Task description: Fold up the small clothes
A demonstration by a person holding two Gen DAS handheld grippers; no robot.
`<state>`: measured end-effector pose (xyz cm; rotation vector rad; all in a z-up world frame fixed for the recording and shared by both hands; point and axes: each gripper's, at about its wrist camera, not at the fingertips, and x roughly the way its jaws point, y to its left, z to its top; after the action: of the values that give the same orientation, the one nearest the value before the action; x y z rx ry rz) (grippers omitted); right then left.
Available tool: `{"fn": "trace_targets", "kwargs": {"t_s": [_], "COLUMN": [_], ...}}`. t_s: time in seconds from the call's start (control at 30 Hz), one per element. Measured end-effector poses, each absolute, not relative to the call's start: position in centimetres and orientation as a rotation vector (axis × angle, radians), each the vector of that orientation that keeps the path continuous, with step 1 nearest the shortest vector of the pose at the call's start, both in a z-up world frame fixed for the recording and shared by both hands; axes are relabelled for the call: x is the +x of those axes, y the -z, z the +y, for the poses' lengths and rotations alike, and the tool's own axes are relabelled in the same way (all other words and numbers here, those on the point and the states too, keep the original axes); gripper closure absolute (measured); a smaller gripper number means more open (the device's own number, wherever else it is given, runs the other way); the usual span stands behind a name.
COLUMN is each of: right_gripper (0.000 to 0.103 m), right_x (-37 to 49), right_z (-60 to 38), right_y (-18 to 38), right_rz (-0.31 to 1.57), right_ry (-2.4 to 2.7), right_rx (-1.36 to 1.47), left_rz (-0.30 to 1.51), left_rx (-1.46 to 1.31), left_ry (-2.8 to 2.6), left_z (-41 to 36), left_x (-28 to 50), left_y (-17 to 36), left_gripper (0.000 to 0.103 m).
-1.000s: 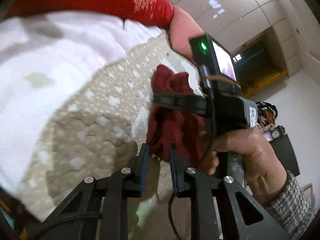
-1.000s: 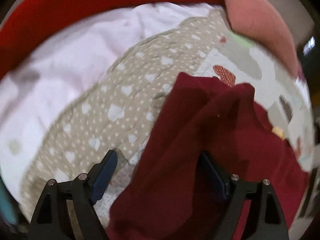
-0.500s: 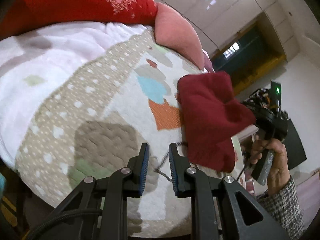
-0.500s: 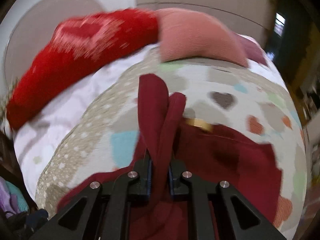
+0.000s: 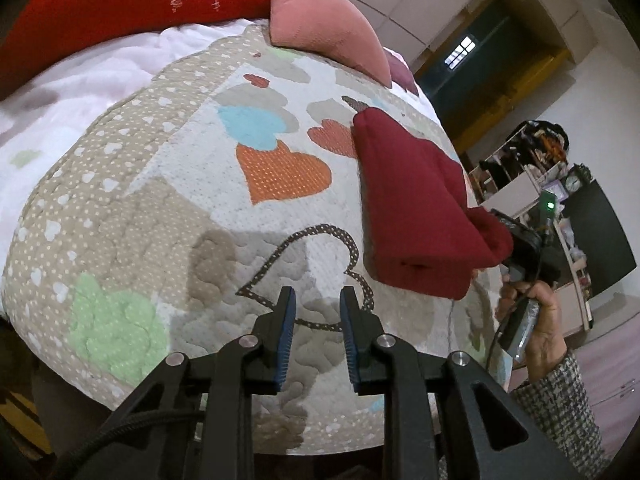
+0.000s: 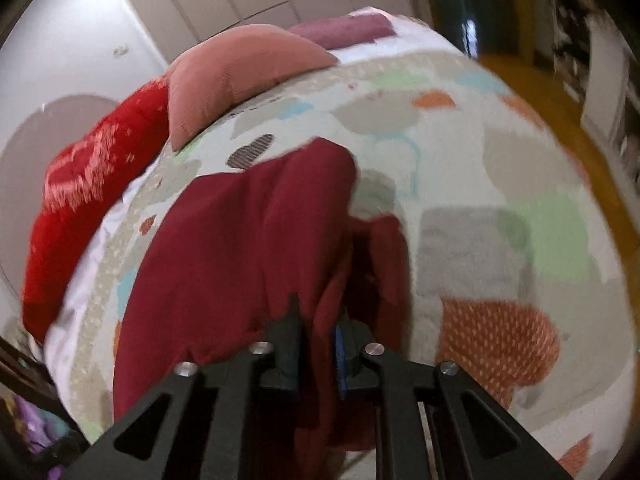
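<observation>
Garment lies on quilt (pillows behind).

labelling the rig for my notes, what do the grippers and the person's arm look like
Both the left gripper and right gripper have black angular linkage frames with silver bolt heads and black fingers faced with ribbed blue pads. A black braided cable runs off the left one. Seen from the left, the right unit shows a green light and a black cable; the right hand is bare, with a grey checked sleeve.

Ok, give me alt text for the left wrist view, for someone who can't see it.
A folded dark red garment lies on a heart-patterned quilt, its near corner held by the right gripper. The left gripper hovers empty, slightly open, above the quilt; a pink cushion sits behind.
</observation>
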<state>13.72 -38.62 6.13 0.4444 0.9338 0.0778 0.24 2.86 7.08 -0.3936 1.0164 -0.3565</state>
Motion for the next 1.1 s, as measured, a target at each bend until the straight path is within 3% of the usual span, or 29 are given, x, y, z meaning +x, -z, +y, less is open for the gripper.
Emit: {"fn": "trace_targets", "kwargs": {"t_s": [0.07,0.13,0.2,0.27,0.4,0.6,0.73,0.93,1.1], "right_gripper": [0.048,0.042,0.044,0.054,0.057,0.060,0.047,0.047,0.047], "right_x": [12.9,11.8,10.2,8.7,7.5,7.8,6.3,2.7,-0.4], "right_z": [-39.9,-41.4,-42.2,-42.4,-39.6,-35.8,-38.0,-39.2,-38.7], "right_y": [-5.8,-6.2,-7.7,-10.1,-13.0,-8.0,-3.9,-5.3,-6.5], "right_rz": [0.914,0.892,0.835,0.744,0.651,0.779,0.841,0.774,0.702], "right_ry": [-0.026,0.013,0.063,0.038,-0.159,-0.174,-0.062,-0.082,-0.054], "right_rx": [0.466,0.485,0.468,0.495,0.534,0.477,0.489,0.551,0.572], "left_rz": [1.021,1.030,1.040,1.051,1.046,1.001,1.027,1.010,0.959], "left_rx": [-0.380,-0.371,-0.368,-0.359,-0.299,-0.261,-0.277,-0.196,-0.143], "left_ry": [0.352,0.352,0.357,0.372,0.390,0.358,0.352,0.370,0.346], "left_z": [2.3,1.5,0.8,-0.1,-1.3,-0.1,-0.2,-1.8,-2.0], "left_x": [0.3,0.4,0.4,0.2,-0.7,-1.2,-0.8,-1.7,-2.3], "left_y": [-6.9,-6.6,-6.4,-6.2,-6.6,-7.4,-6.3,-6.4,-7.2], "left_gripper": [0.080,0.080,0.080,0.080,0.080,0.072,0.072,0.071,0.065]}}
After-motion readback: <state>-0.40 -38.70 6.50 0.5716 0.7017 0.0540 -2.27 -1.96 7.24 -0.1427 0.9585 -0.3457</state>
